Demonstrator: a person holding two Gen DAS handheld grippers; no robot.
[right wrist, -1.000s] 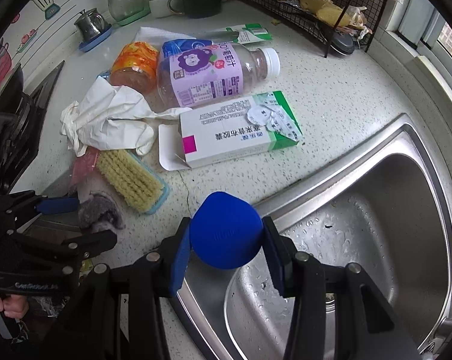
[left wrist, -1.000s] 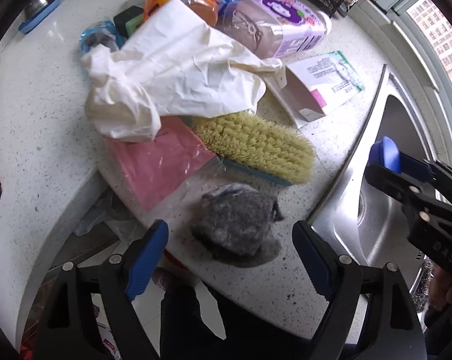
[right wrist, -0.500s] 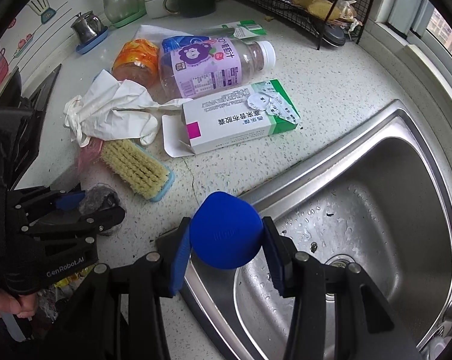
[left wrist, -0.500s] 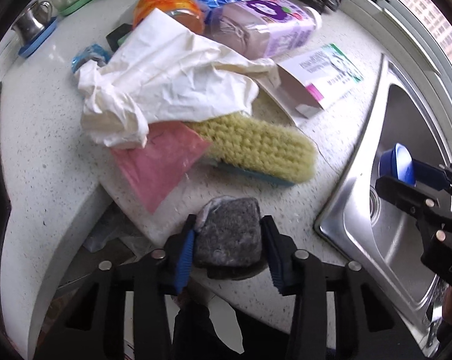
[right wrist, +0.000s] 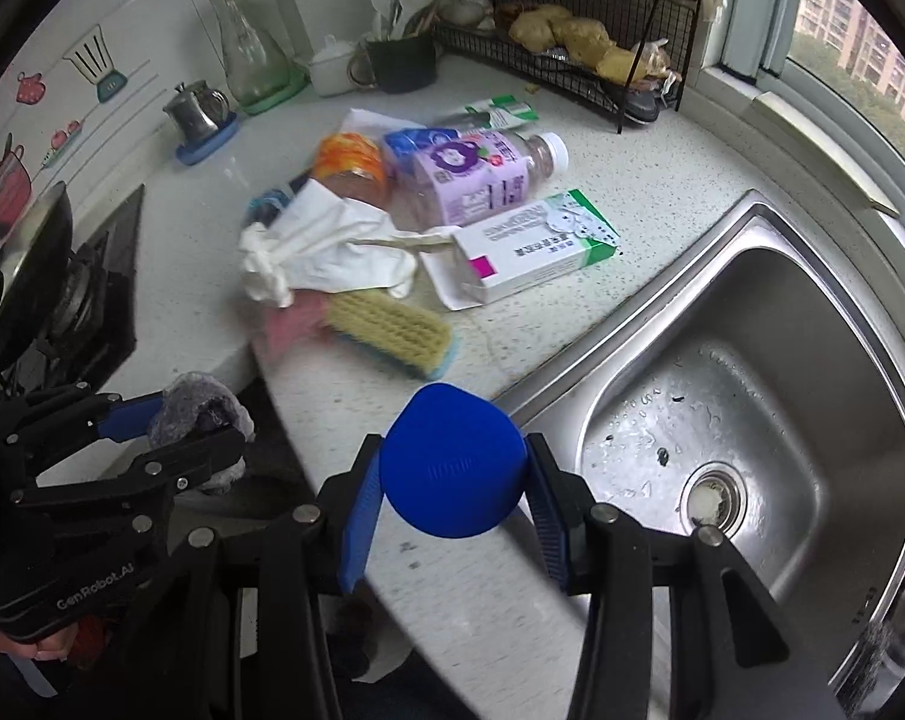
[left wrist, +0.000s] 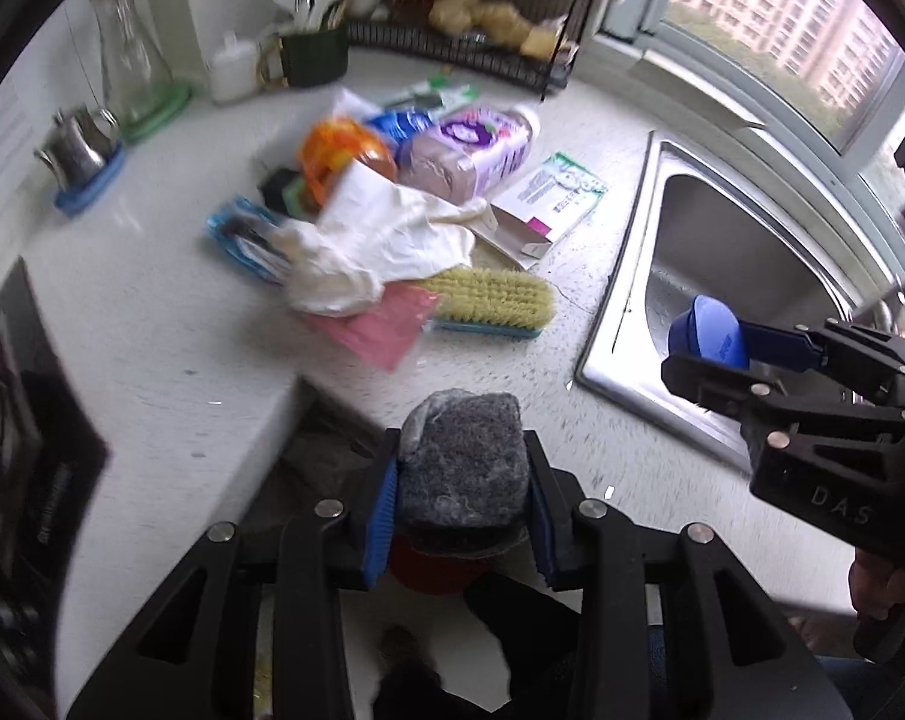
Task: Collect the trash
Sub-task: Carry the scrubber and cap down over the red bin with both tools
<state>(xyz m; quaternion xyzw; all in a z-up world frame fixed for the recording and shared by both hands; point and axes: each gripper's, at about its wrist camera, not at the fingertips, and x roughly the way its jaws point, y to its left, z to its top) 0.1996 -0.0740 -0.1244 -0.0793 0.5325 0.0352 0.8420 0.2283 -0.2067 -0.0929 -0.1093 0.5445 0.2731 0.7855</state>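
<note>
The left hand-held gripper (left wrist: 461, 498) has just squeezed its jaws onto a grey scouring pad (left wrist: 461, 462), held off the desk's (left wrist: 152, 324) near edge. To its right, the right hand-held gripper (right wrist: 452, 498) clamps a blue cap (right wrist: 452, 459) near the sink (right wrist: 812, 312). A brush (left wrist: 491, 300), white glove (left wrist: 380, 240) and box (right wrist: 536, 246) lie farther back.

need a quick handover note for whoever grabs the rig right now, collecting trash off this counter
Left hand-held gripper: jaws have just closed on the grey scouring pad, held off the counter's edge.
Right hand-held gripper: shut on the blue cap, near the sink.
On the counter: white glove, scrub brush, pink sheet, carton, purple bottle, orange jar.
Done: pad and cap picked up.
Left: bin both; no bin in view. Then clear the rest.
</note>
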